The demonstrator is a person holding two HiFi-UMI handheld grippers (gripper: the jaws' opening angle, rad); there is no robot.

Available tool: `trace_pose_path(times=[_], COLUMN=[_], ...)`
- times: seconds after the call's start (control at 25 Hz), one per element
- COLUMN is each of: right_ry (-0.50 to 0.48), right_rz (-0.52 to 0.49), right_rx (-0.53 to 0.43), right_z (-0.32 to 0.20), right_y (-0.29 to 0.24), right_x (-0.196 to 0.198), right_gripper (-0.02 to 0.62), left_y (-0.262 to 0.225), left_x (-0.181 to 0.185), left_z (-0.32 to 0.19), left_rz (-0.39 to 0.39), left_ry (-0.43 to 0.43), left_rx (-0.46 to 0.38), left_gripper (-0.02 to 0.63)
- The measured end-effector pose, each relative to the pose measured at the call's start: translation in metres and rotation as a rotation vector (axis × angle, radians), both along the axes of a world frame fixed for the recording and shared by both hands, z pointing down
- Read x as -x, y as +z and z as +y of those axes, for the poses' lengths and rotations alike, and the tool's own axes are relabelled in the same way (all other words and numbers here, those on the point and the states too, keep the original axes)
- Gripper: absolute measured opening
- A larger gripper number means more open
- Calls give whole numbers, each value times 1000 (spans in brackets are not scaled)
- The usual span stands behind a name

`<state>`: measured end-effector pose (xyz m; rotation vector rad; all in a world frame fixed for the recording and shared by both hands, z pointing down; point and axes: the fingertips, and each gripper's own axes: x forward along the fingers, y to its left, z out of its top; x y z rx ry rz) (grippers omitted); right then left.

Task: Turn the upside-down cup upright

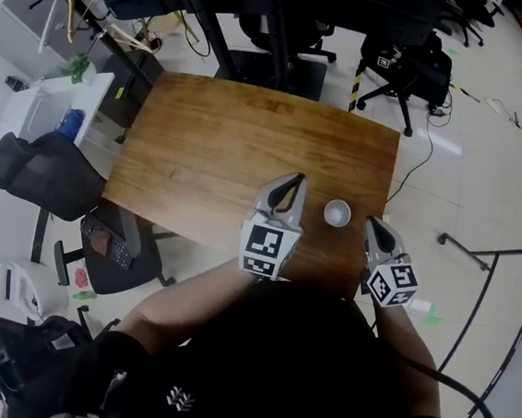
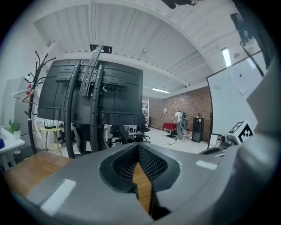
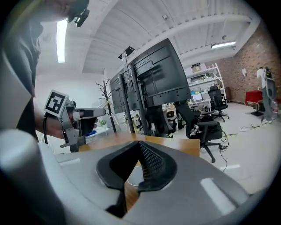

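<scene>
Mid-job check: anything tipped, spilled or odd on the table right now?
Nothing stands out. The cup stands upright, mouth up, on the table, between the left gripper and the right gripper and apart from both. No spill shows on the wood. Both grippers are shut and empty.

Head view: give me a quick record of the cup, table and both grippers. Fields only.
cup: white, stands on the table near the person's edge, looks mouth up
table: wooden
left gripper: jaws together, nothing between them, left of the cup, not touching it
right gripper: jaws together, nothing between them, right of the cup, not touching it
held: nothing
task state: cup appears already upright
</scene>
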<state>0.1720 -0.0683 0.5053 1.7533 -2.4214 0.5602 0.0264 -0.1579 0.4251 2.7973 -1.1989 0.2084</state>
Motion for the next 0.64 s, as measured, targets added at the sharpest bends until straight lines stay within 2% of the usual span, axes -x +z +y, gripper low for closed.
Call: trace_pose_path(times=[0.24, 0.48, 0.64], right_ry=[68, 123, 139], right_rz=[-40, 47, 61], right_rx=[0, 70, 71], right_z=[1, 1, 1], right_y=[4, 16, 15], right_x=[-11, -18, -22], right_gripper=[2, 2, 2], left_y=[-3, -2, 1], left_x=[-5, 3, 6], left_z=[13, 9, 8], left_rz=[-1, 0, 9], left_ry=[32, 20, 13], left_rx=[-20, -26, -21], left_gripper=[0, 0, 0])
